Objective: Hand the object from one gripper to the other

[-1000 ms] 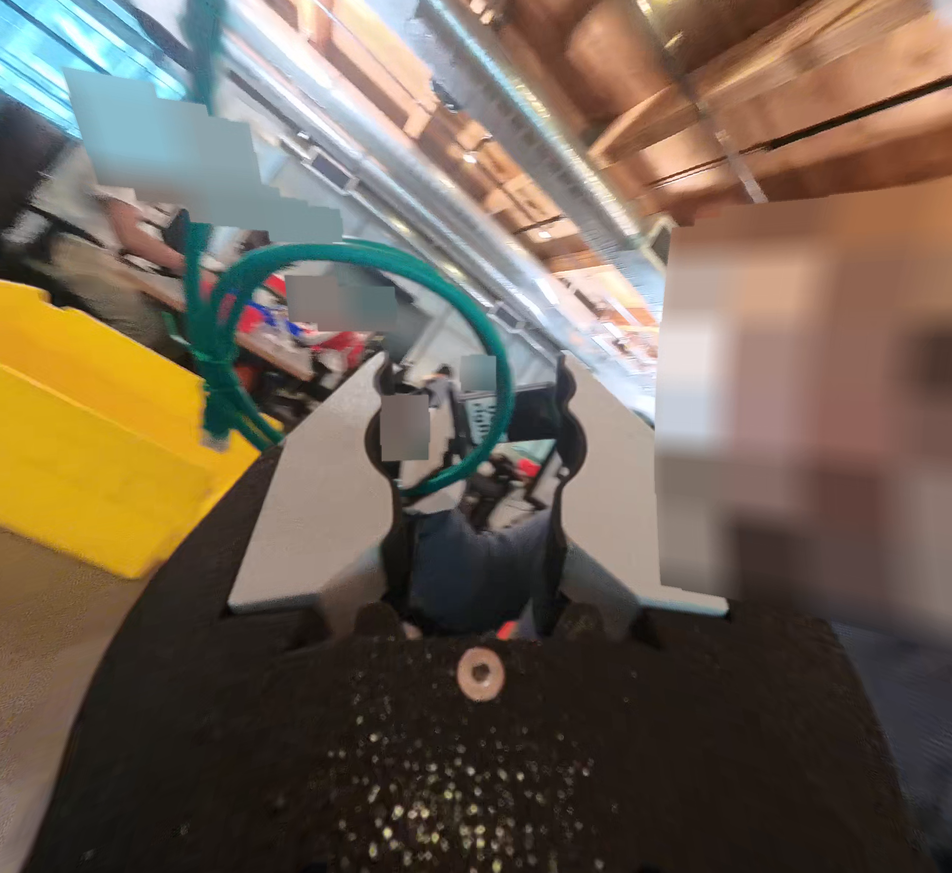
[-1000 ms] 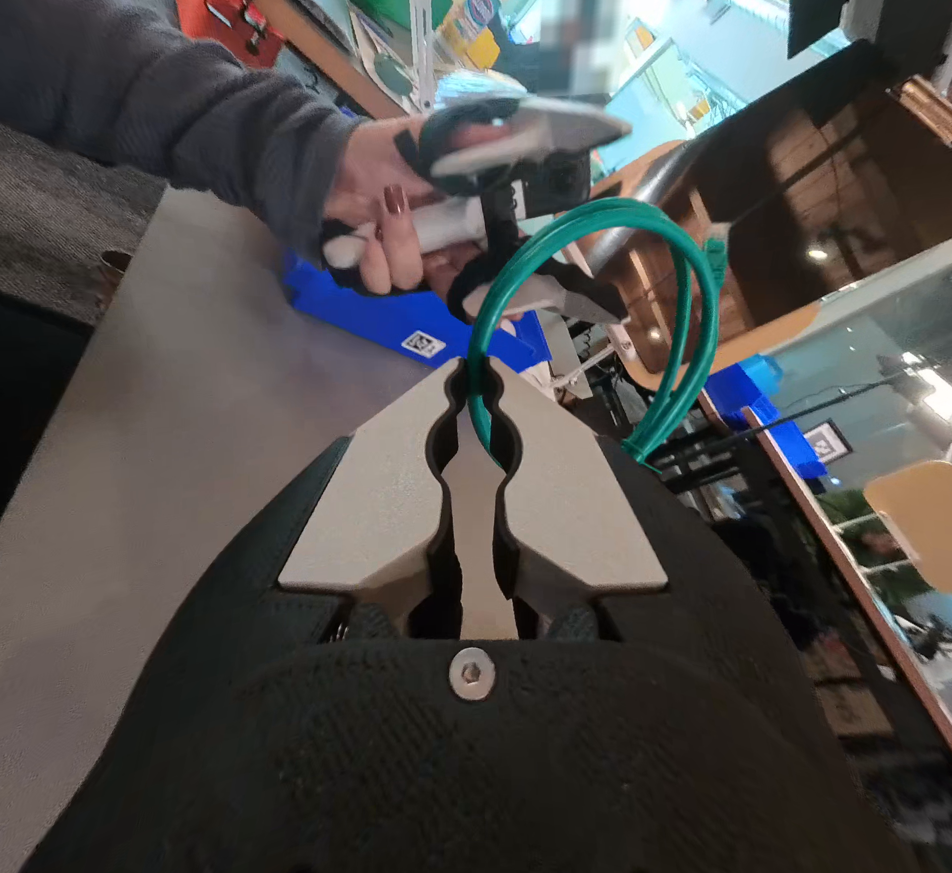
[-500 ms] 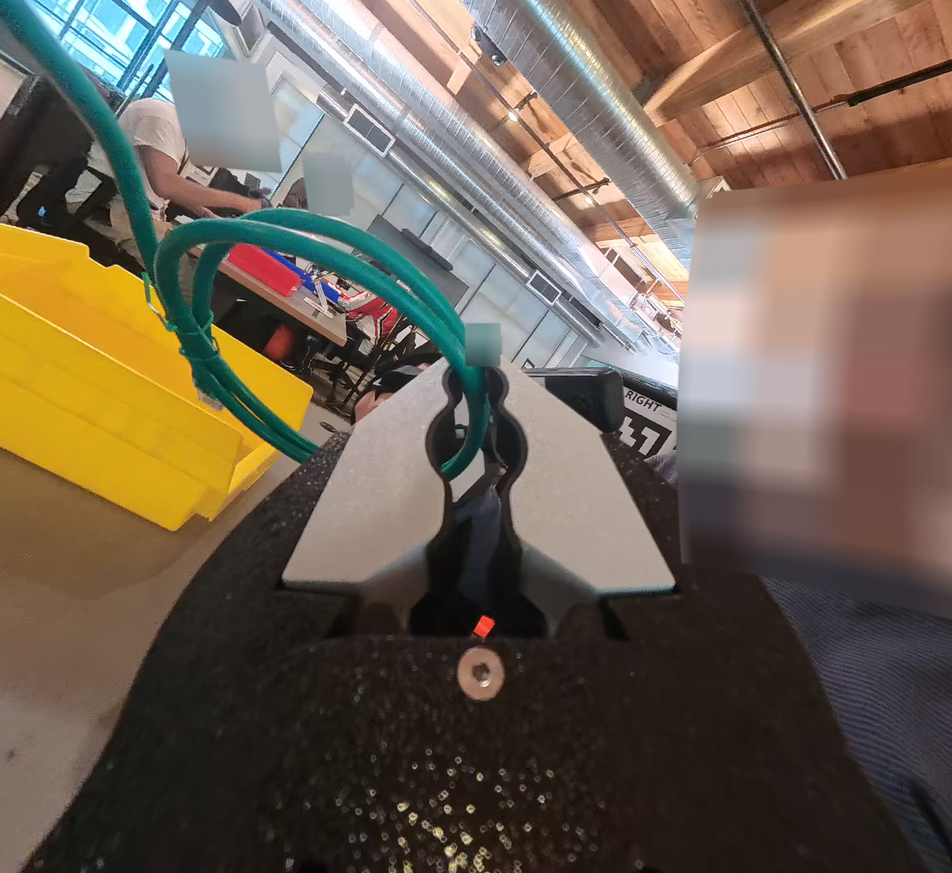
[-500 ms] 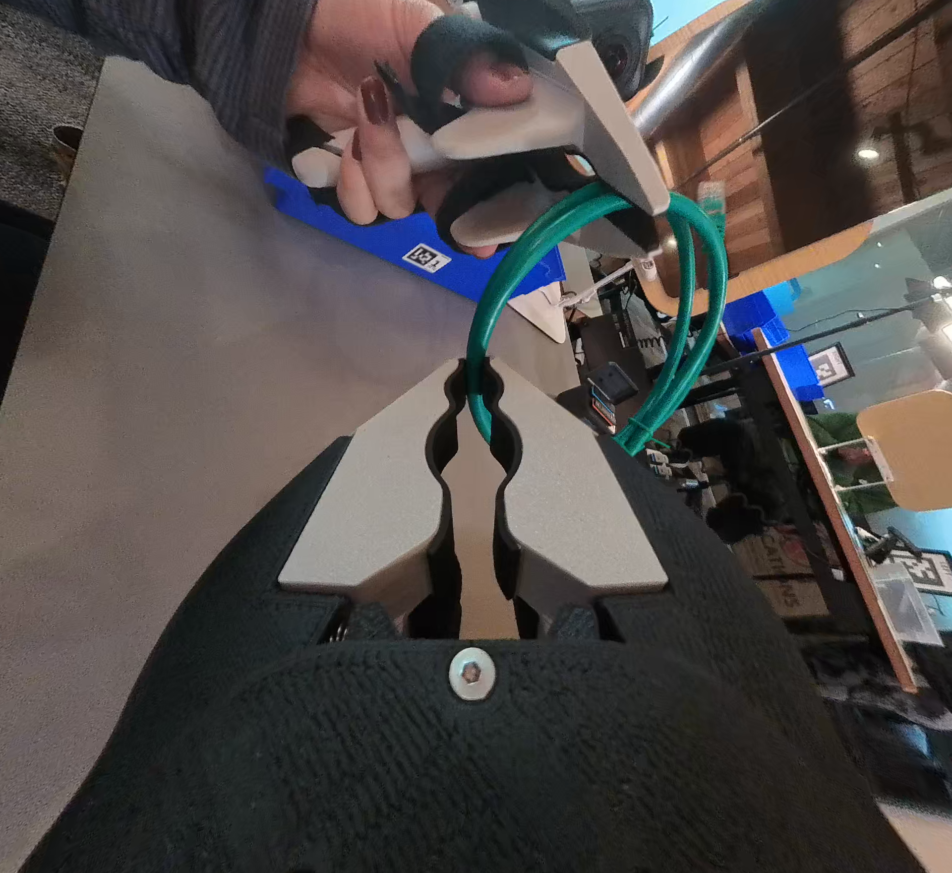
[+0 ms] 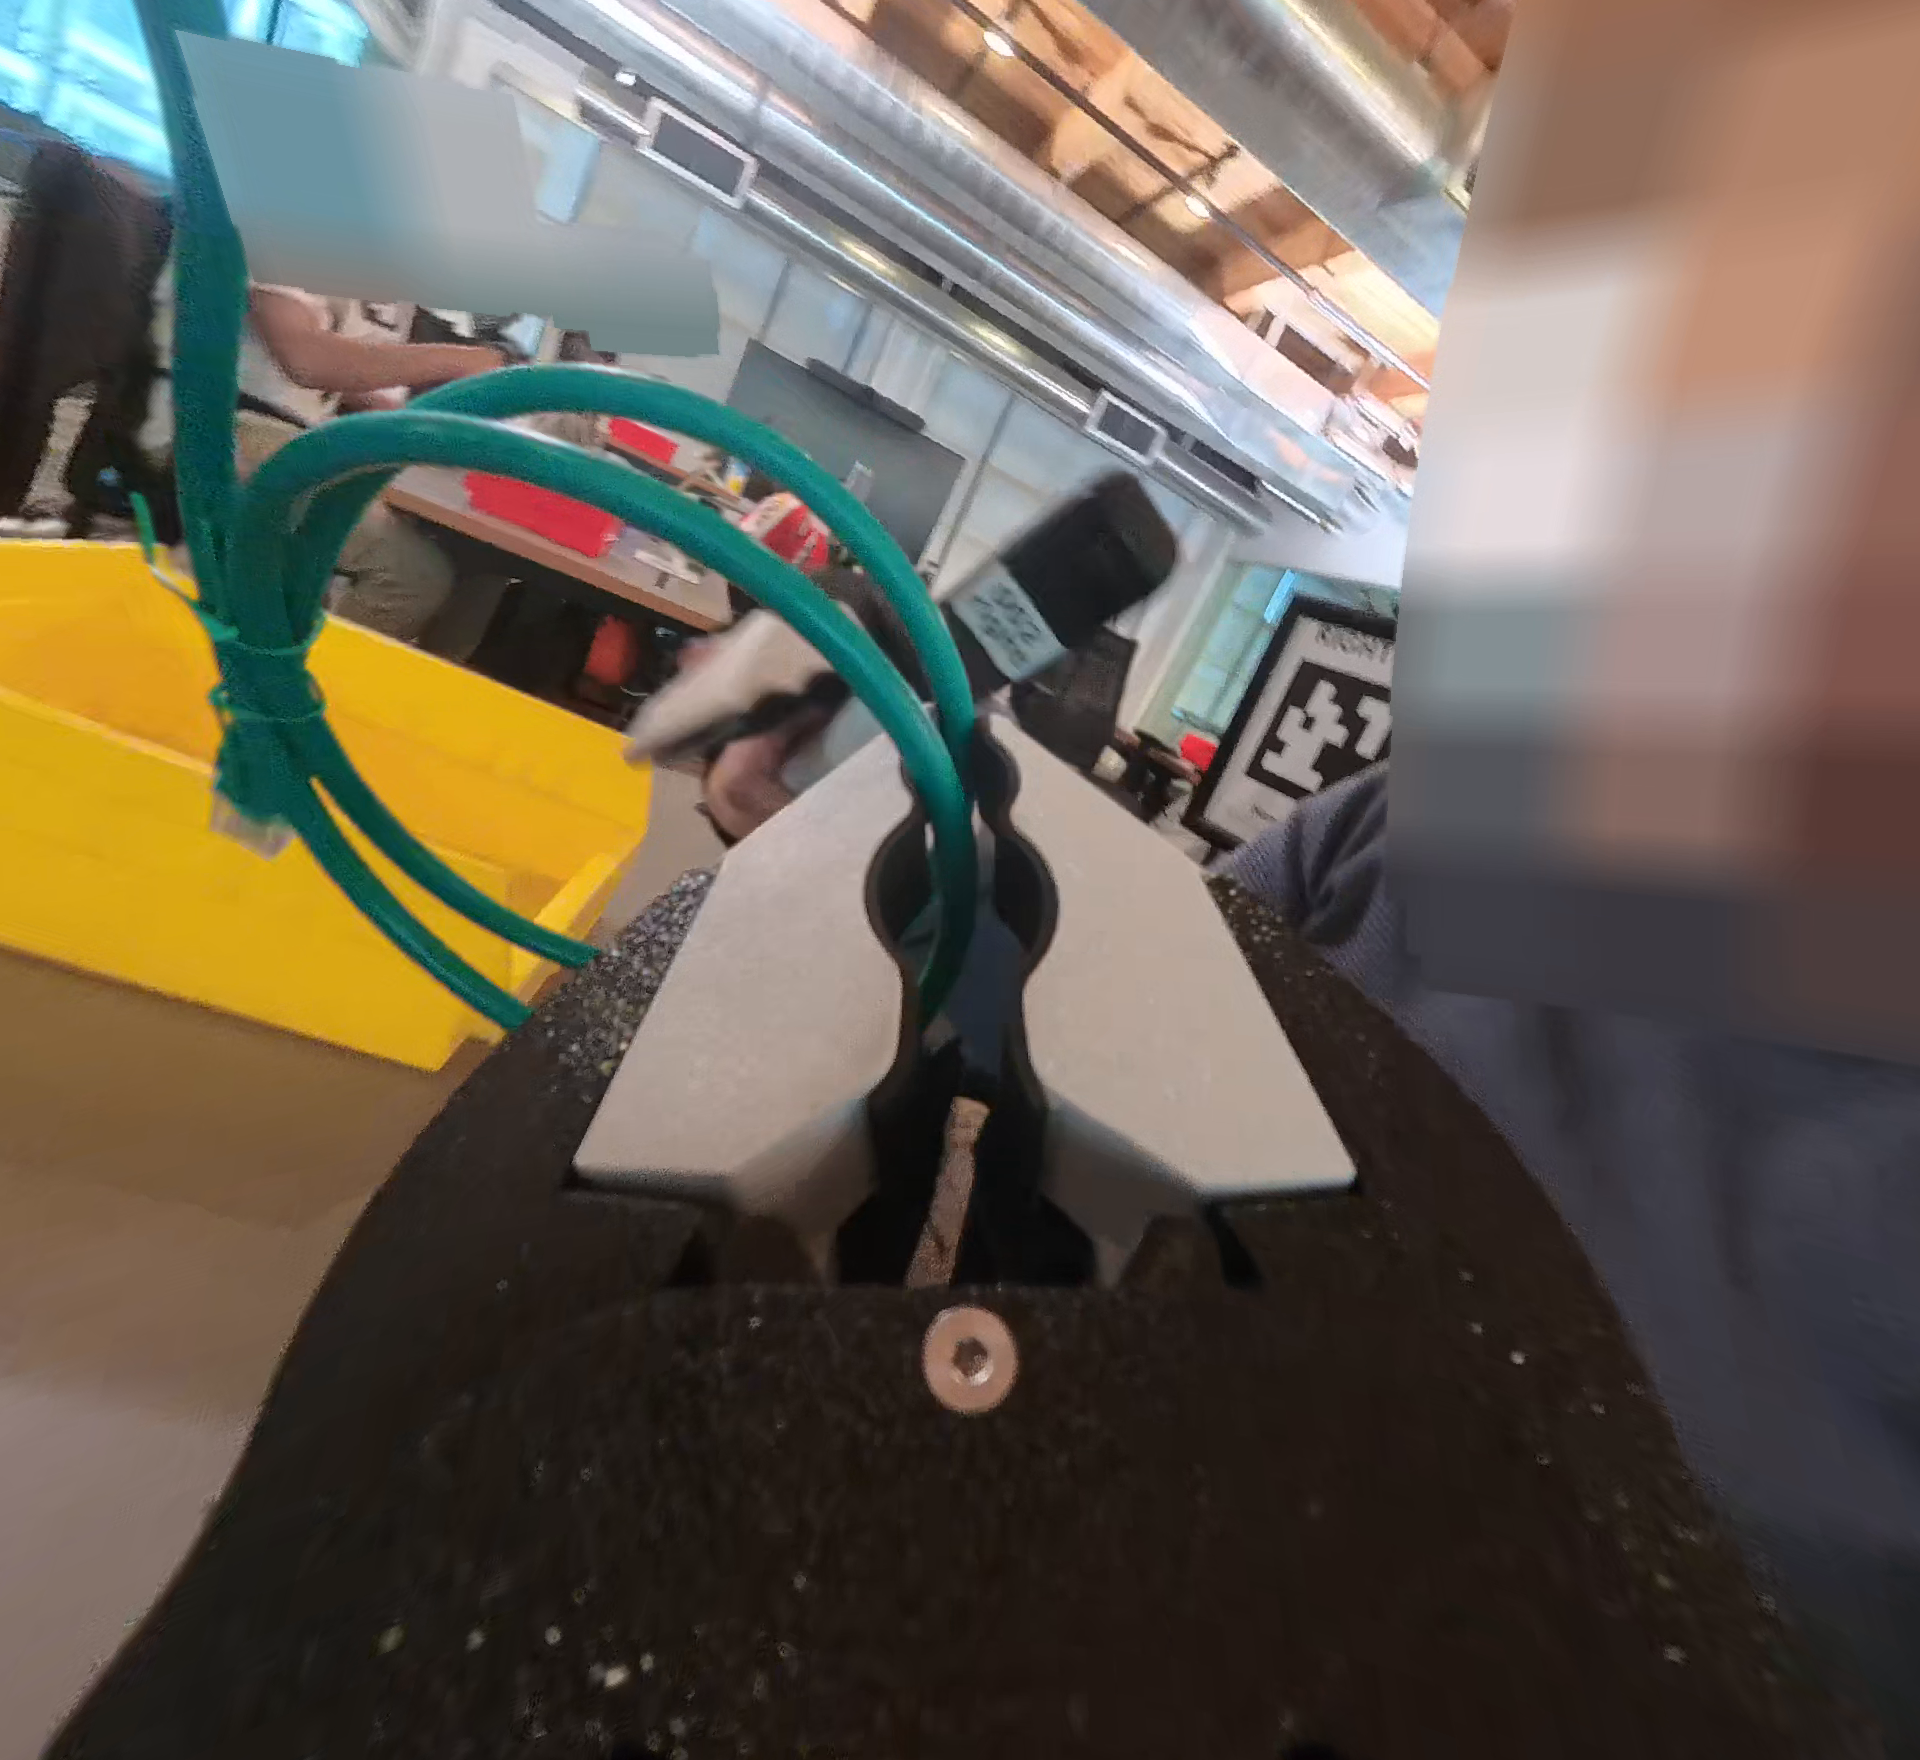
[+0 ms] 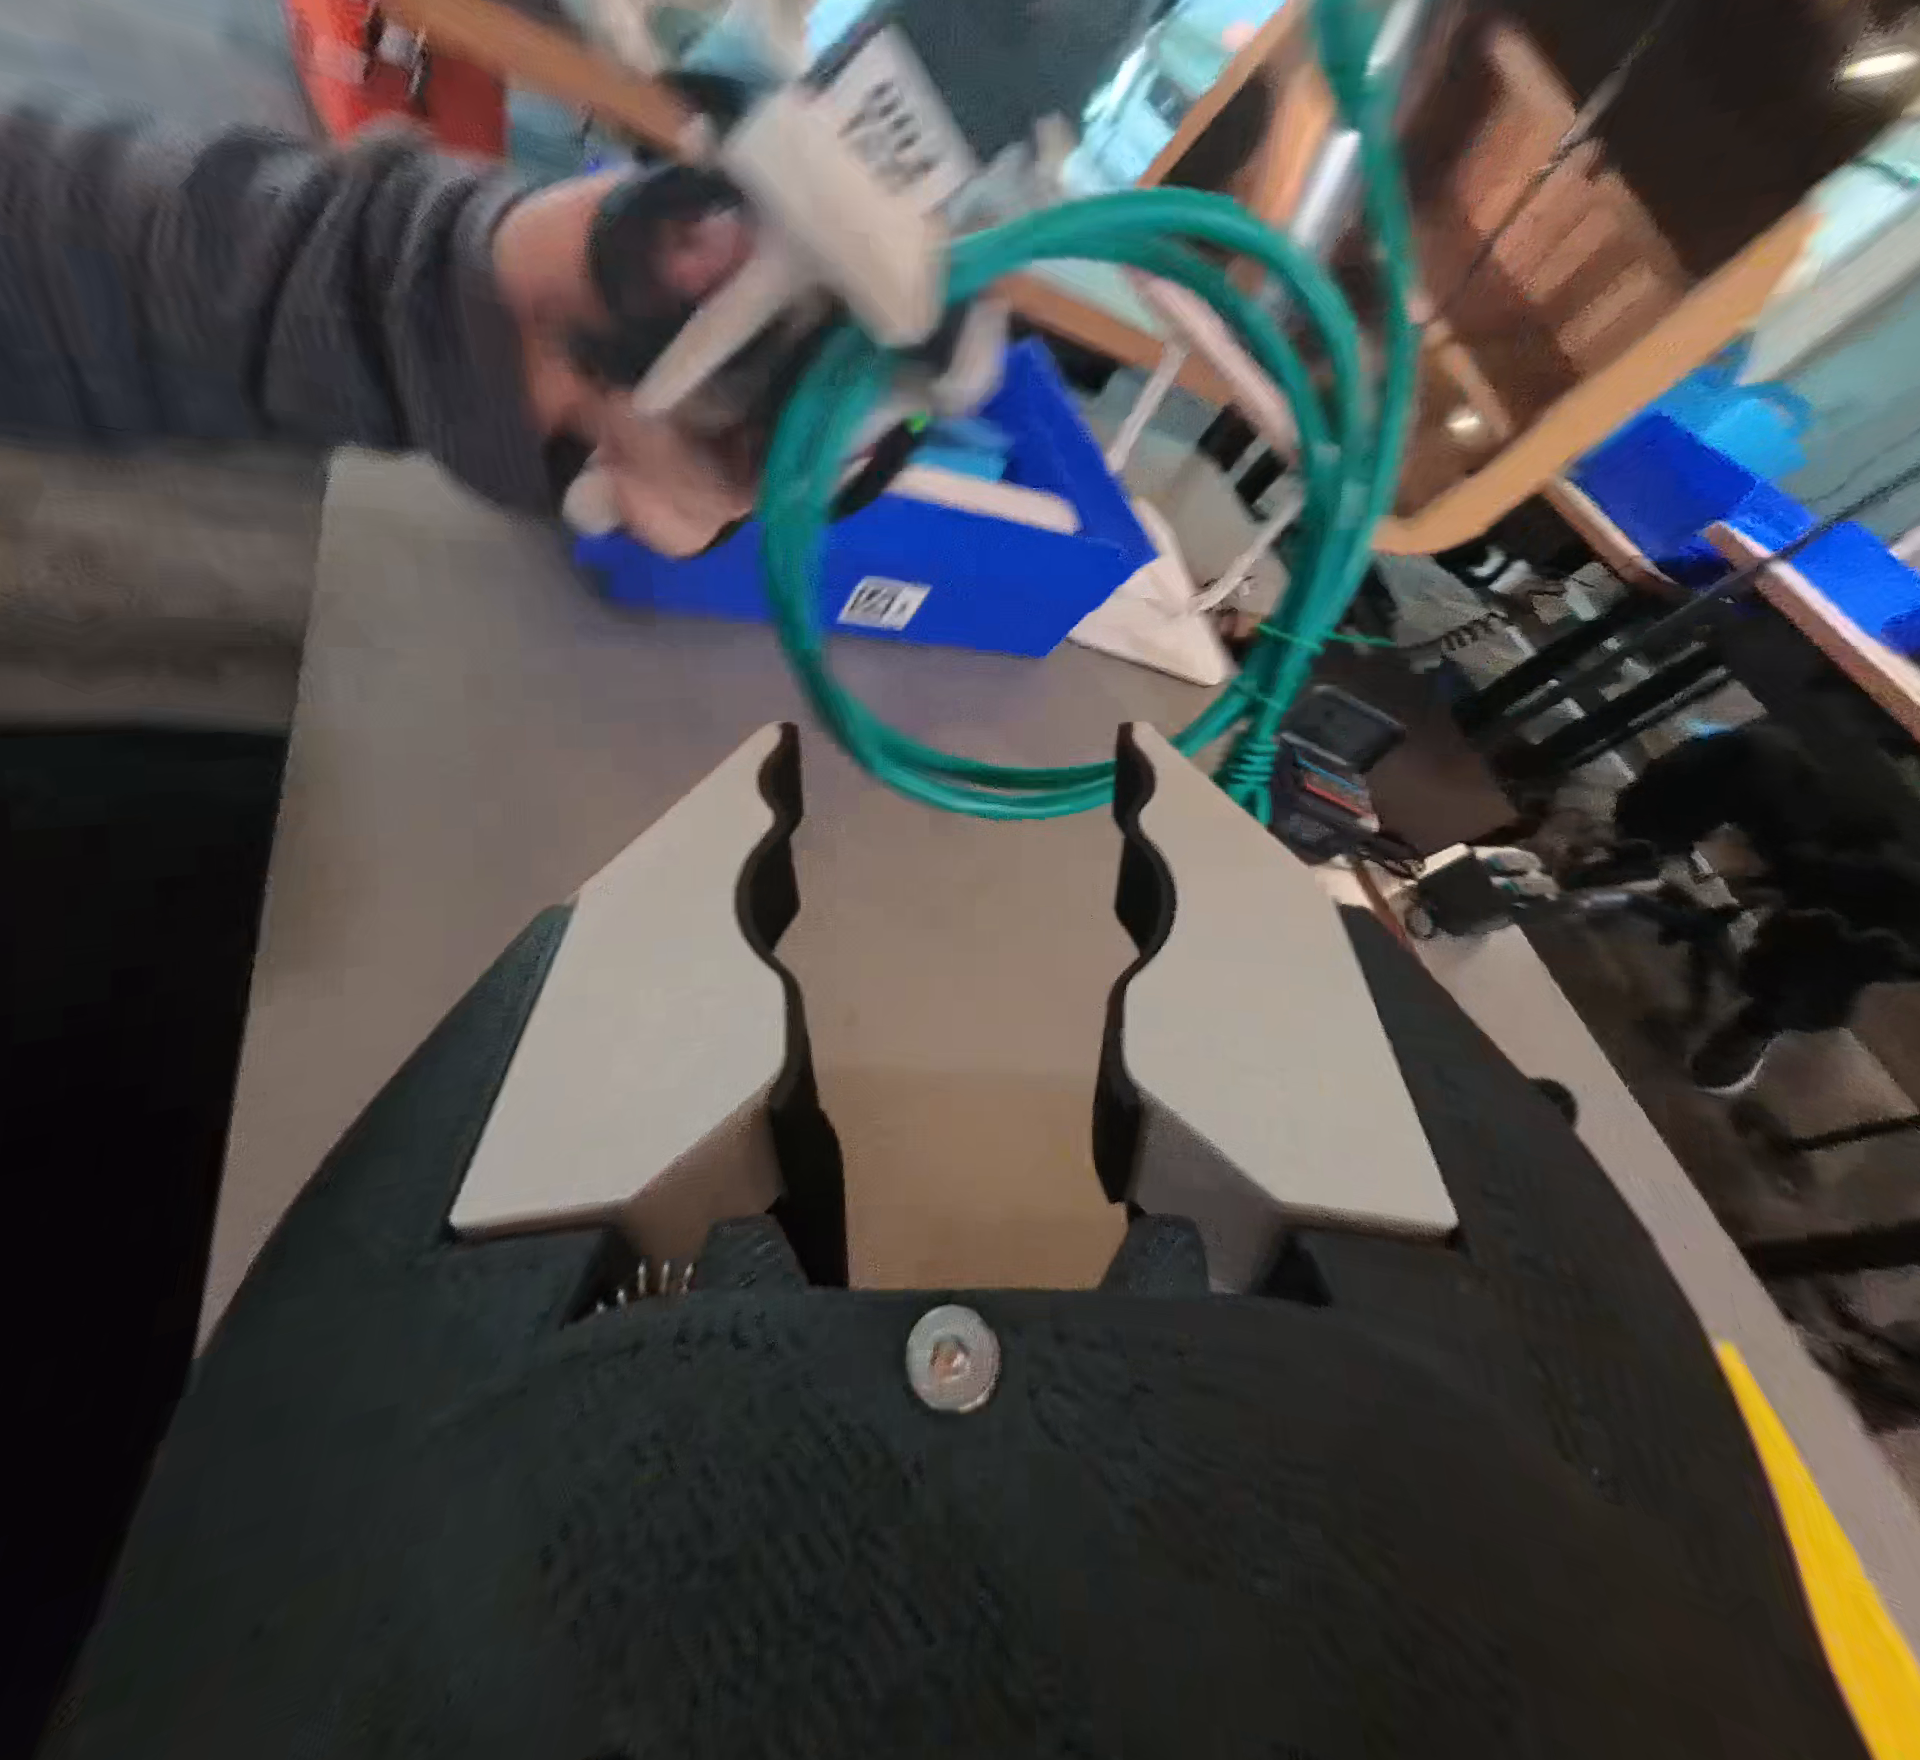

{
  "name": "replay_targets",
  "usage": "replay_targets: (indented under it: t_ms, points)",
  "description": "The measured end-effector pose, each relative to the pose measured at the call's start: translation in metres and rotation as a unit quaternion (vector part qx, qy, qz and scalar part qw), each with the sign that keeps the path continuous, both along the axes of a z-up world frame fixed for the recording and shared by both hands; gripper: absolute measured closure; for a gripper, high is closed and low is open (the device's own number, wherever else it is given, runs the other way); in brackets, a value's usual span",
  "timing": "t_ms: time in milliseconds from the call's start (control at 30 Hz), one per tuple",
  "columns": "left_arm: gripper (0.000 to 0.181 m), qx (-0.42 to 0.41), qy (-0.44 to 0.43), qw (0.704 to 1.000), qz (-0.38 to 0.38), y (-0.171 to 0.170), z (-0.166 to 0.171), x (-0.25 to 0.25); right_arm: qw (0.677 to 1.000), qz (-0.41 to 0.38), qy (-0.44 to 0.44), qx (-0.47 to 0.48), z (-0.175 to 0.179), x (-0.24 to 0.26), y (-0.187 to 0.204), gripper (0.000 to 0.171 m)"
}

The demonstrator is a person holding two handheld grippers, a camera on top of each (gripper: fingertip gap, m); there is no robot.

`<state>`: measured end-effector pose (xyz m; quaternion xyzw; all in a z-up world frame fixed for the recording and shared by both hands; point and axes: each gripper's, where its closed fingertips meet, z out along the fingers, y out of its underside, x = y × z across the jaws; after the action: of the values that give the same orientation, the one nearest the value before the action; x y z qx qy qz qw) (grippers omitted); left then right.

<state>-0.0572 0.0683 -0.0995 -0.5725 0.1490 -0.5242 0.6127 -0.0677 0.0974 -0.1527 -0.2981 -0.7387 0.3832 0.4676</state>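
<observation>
A coiled green cable [image 5: 249, 671], bound with a tie, hangs from my left gripper [image 5: 951, 760], which is shut on two of its strands. In the right wrist view the coil [image 6: 1143, 209] dangles from the left gripper [image 6: 914, 297], held by a hand in a grey sleeve. My right gripper [image 6: 956, 754] is open and empty; the bottom of the loop hangs just beyond its fingertips, apart from them. The right gripper shows blurred beyond the cable in the left wrist view [image 5: 707, 713].
A yellow bin [image 5: 312, 879] stands on the tan table [image 5: 156, 1191] to the left. A blue bin [image 6: 935, 567] lies on the table [image 6: 468, 671] behind the coil. The table's edge runs along the right, with desks and clutter past it. The grippers' ends are close to 6 cm from one another.
My right gripper has opened, let go of the cable and drawn back. My left gripper has closed on the cable and now carries it alone.
</observation>
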Motion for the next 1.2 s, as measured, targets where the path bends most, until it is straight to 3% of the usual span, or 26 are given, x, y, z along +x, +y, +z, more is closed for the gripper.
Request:
replay_targets:
  t_ms: [33,133,233,267,367,400,433,500,533,567,667,800,1033,1167,1200]
  points:
    - [0.178,0.017,0.015,1.000,-0.016,-0.006,0.001,0.006,0.999,-0.014,0.025,-0.030,0.012,0.000,0.008,0.108]
    - [0.179,0.039,0.082,0.994,-0.055,-0.019,-0.007,0.027,0.992,-0.041,0.079,-0.091,0.037,0.001,0.022,0.098]
    - [0.178,0.040,0.163,0.982,-0.092,-0.028,-0.026,0.050,0.994,-0.055,0.068,-0.067,0.032,-0.004,0.019,0.097]
    - [0.179,0.040,0.185,0.977,-0.100,-0.030,-0.032,0.057,0.995,-0.056,0.066,-0.052,0.029,-0.005,0.016,0.104]
    - [0.178,0.034,0.217,0.970,-0.108,-0.030,-0.041,0.070,0.993,-0.089,0.074,-0.003,0.025,-0.008,0.024,0.161]
    - [0.177,0.029,0.216,0.972,-0.092,-0.025,-0.041,0.069,0.992,-0.101,0.071,0.004,0.024,-0.008,0.029,0.162]
    - [0.168,0.024,0.218,0.973,-0.069,-0.019,-0.041,0.066,0.991,-0.119,0.064,0.000,0.023,-0.009,0.036,0.162]
    - [0.115,0.009,0.213,0.977,-0.024,-0.007,-0.038,0.055,0.983,-0.165,0.074,-0.008,0.030,-0.005,0.056,0.162]
    - [0.103,0.006,0.211,0.977,-0.004,-0.002,-0.037,0.048,0.977,-0.193,0.085,-0.011,0.036,-0.001,0.069,0.162]
    - [0.096,0.008,0.208,0.978,0.020,0.002,-0.034,0.040,0.969,-0.225,0.098,-0.016,0.043,0.005,0.084,0.162]
    - [0.096,0.011,0.209,0.975,0.076,0.010,-0.029,0.019,0.926,-0.347,0.150,-0.010,0.066,0.036,0.139,0.163]
    - [0.100,0.002,0.215,0.967,0.138,0.017,-0.026,-0.006,0.834,-0.517,0.159,0.114,0.075,0.098,0.214,0.163]
    - [0.101,-0.026,0.261,0.934,0.244,0.023,-0.026,-0.048,0.775,-0.589,-0.066,0.222,-0.005,0.131,0.280,0.163]
    - [0.102,-0.043,0.288,0.891,0.348,0.015,-0.012,-0.092,0.788,-0.567,-0.163,0.178,-0.066,0.121,0.288,0.161]
    - [0.103,-0.045,0.294,0.881,0.368,0.010,-0.007,-0.103,0.793,-0.560,-0.184,0.153,-0.079,0.118,0.286,0.151]
